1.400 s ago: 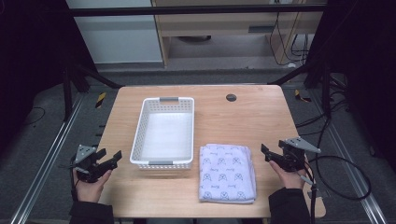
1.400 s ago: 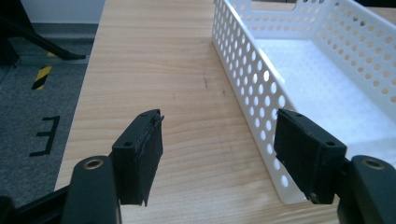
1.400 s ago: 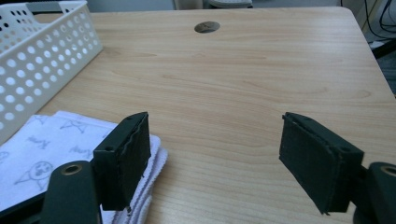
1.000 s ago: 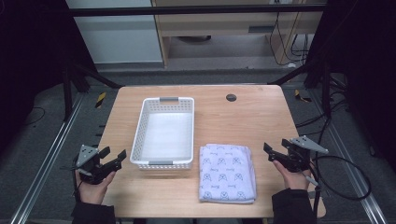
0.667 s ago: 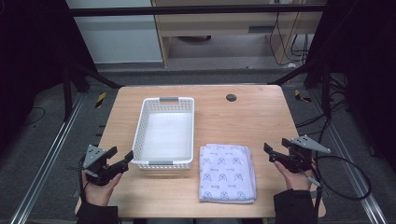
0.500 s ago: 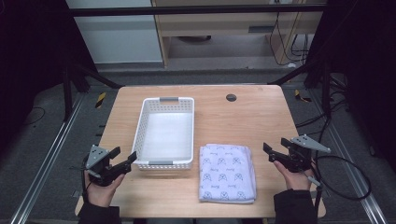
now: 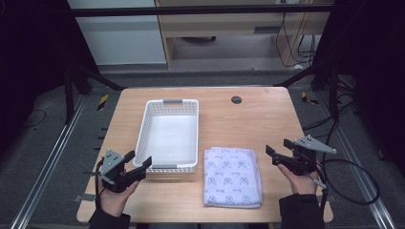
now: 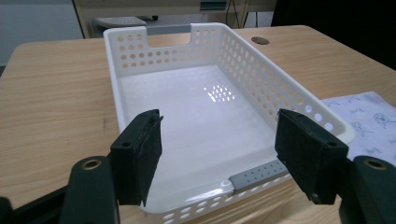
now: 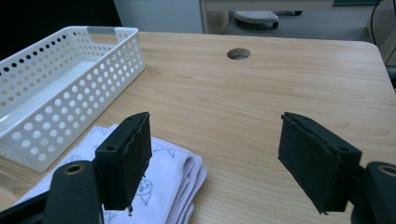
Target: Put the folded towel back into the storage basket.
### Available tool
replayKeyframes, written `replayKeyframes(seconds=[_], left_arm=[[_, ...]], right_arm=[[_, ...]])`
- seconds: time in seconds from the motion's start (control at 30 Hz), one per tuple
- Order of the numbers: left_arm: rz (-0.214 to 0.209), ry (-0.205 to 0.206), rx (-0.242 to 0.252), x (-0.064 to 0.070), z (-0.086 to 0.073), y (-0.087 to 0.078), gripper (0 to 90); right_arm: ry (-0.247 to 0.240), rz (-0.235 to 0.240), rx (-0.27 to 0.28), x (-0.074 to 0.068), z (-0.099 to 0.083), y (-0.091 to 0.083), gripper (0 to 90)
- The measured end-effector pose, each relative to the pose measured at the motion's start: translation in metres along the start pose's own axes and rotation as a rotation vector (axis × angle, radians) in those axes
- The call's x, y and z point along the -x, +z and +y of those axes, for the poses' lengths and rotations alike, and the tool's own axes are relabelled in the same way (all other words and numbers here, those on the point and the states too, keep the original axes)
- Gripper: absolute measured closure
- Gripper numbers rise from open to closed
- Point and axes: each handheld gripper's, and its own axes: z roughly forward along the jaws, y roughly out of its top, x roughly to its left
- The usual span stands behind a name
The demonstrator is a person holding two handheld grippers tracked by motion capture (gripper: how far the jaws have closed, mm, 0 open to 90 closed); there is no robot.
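Tabletop [image 7: 267, 124]: light wood, carries all items; a round cable hole [image 7: 236, 99] sits toward the far edge, beyond and to the right of the basket.

Basket [image 7: 170, 135]: white perforated plastic, rectangular, grey handle inserts at both short ends, long axis running away from the person. Interior is bare white.

Folded cloth [image 7: 232, 176]: pale lilac with a small printed pattern, lying flat just right of the basket's near end, apart from the basket wall by a narrow strip of wood. In the right gripper view the folded layers show at its edge.

Left claw [image 7: 137, 165]: held in the person's left hand just off the basket's near left corner, jaws wide apart and gripping nothing. In the left gripper view the basket's near rim with its grey handle lies between the two pads, not touched.

Right claw [image 7: 278, 150]: held in the right hand, to the right of the cloth and so farther right of the basket, jaws wide apart, nothing between them. Its cable trails off the tabletop edge.
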Motion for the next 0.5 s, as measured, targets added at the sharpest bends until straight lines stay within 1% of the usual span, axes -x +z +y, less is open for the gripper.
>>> replayKeyframes(seconds=[0.03,0.07,0.1,0.13,0.17,0.27,0.5], left_arm=[[0.000,0.000,0.000,0.000,0.000,0.000,30.6],[-0.005,0.008,-0.002,0.005,0.002,0.001,30.6],[-0.005,0.008,-0.002,0.005,0.002,0.001,30.6],[-0.013,0.012,-0.002,0.009,0.003,0.002,30.6],[-0.013,0.012,-0.002,0.009,0.003,0.002,30.6],[-0.027,0.023,0.000,0.018,0.005,0.003,30.8],[-0.048,0.040,-0.008,0.032,0.006,0.007,31.6]], right_arm=[[0.000,0.000,0.000,0.000,0.000,0.000,25.6],[-0.001,0.004,-0.001,-0.001,0.001,0.000,25.5],[-0.001,0.004,-0.001,-0.001,0.001,0.000,25.5],[-0.005,0.008,-0.001,-0.001,0.002,0.000,25.6],[-0.006,0.008,0.000,-0.002,0.002,0.000,25.7],[-0.011,0.016,0.000,-0.004,0.005,0.000,26.5],[-0.031,0.030,-0.023,-0.006,0.007,0.002,28.6]])
